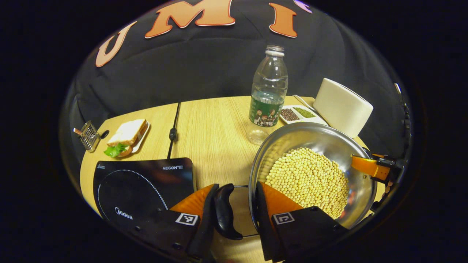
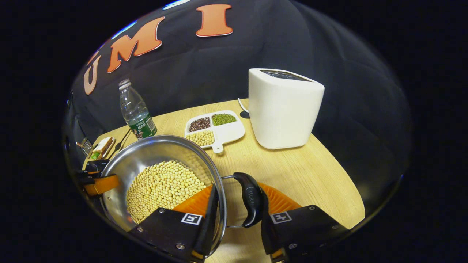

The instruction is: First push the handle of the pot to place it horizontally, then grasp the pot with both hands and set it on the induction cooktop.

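Steel pot [image 1: 292,135] resting on the table [image 1: 212,124], just right of the induction cooktop [image 1: 142,182], both side handles lying level. Left claw [image 1: 237,188] clenched across the near handle [image 1: 225,210] and the rim, one finger outside the handle, the other inside the wall; right claw [image 2: 239,190] clamped likewise on the opposite handle [image 2: 250,199]. For the carry: lift with both sides together, keep the rim flat, move slowly toward the cooktop, lower squarely onto the ringed zone. Heaped with soybeans [image 1: 307,179] well up the wall, so likely to spill at any tilt. Farther off, a divided tray [image 2: 234,133] with dark, green and pale beans in separate compartments, a nearly empty bottle [image 1: 268,95], a white appliance [image 2: 283,109].
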Tool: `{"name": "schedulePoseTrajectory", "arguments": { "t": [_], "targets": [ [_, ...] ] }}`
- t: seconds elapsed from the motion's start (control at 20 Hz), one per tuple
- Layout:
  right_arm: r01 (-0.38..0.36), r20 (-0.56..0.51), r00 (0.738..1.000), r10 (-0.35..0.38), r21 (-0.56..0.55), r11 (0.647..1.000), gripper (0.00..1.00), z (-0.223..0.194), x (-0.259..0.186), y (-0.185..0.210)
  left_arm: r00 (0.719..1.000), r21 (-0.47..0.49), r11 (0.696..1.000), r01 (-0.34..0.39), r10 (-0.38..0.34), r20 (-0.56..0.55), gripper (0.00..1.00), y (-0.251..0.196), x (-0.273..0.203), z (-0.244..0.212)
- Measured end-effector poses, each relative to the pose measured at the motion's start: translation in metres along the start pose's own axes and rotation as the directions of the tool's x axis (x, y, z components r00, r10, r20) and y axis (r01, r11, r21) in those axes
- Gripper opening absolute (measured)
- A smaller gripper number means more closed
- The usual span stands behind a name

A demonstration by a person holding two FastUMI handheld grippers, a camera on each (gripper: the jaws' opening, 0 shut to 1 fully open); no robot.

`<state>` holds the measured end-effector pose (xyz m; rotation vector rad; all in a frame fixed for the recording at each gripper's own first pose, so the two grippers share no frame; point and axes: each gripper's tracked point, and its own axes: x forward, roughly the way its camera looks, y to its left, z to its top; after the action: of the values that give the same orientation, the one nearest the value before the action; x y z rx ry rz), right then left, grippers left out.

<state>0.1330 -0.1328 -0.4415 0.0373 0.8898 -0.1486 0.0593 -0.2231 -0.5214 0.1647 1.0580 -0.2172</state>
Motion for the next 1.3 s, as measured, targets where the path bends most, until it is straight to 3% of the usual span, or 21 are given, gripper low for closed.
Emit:
{"name": "schedulePoseTrajectory", "arguments": {
  "t": [0.05, 0.15, 0.5, 0.65, 0.7, 0.8, 0.85, 0.95, 1.05, 1.1, 1.15, 1.3],
  "targets": [
    [0.002, -0.006, 1.000, -0.002, 0.007, 1.000, 0.49, -0.003, -0.006, -0.001, 1.000, -0.006, 1.000, 0.002, -0.002, -0.021, 0.63, -0.003, -0.006, -0.006],
    [0.001, -0.003, 1.000, -0.001, 0.021, 1.000, 0.53, -0.002, -0.020, -0.005, 1.000, -0.016, 1.000, 0.012, -0.013, -0.013, 0.58, -0.004, -0.018, -0.005],
    [-0.043, 0.077, 0.996, 0.040, 0.035, 0.998, 0.52, 0.024, -0.074, 0.021, 0.996, -0.019, 1.000, 0.005, -0.004, 0.084, 0.60, 0.022, -0.081, 0.022],
    [-0.065, 0.092, 0.994, 0.063, 0.025, 0.998, 0.53, 0.029, -0.092, 0.042, 0.995, -0.038, 0.999, -0.003, 0.006, 0.097, 0.57, 0.045, -0.105, 0.025],
    [-0.074, 0.093, 0.993, 0.072, 0.020, 0.997, 0.52, 0.029, -0.099, 0.049, 0.995, -0.043, 0.999, -0.008, 0.013, 0.103, 0.63, 0.055, -0.112, 0.025],
    [-0.091, 0.092, 0.992, 0.090, 0.009, 0.996, 0.52, 0.030, -0.106, 0.069, 0.994, -0.058, 0.998, -0.019, 0.025, 0.106, 0.63, 0.074, -0.125, 0.023],
    [-0.100, 0.093, 0.991, 0.099, 0.003, 0.995, 0.48, 0.031, -0.109, 0.079, 0.994, -0.070, 0.997, -0.021, 0.028, 0.107, 0.60, 0.083, -0.132, 0.023],
    [-0.117, 0.093, 0.989, 0.117, -0.005, 0.993, 0.52, 0.029, -0.110, 0.101, 0.994, -0.091, 0.995, -0.027, 0.037, 0.106, 0.57, 0.104, -0.143, 0.020],
    [-0.136, 0.081, 0.987, 0.137, -0.011, 0.991, 0.52, 0.026, -0.113, 0.122, 0.993, -0.102, 0.994, -0.043, 0.053, 0.106, 0.57, 0.128, -0.151, 0.016],
    [-0.147, 0.075, 0.986, 0.148, -0.015, 0.989, 0.48, 0.024, -0.114, 0.133, 0.992, -0.107, 0.993, -0.051, 0.062, 0.106, 0.57, 0.141, -0.153, 0.014],
    [-0.159, 0.068, 0.985, 0.160, -0.019, 0.987, 0.52, 0.022, -0.115, 0.144, 0.992, -0.112, 0.992, -0.059, 0.070, 0.105, 0.57, 0.153, -0.155, 0.011],
    [-0.186, 0.050, 0.981, 0.187, -0.020, 0.982, 0.52, 0.016, -0.116, 0.177, 0.990, -0.124, 0.989, -0.085, 0.098, 0.097, 0.57, 0.189, -0.166, 0.006]
  ]
}}
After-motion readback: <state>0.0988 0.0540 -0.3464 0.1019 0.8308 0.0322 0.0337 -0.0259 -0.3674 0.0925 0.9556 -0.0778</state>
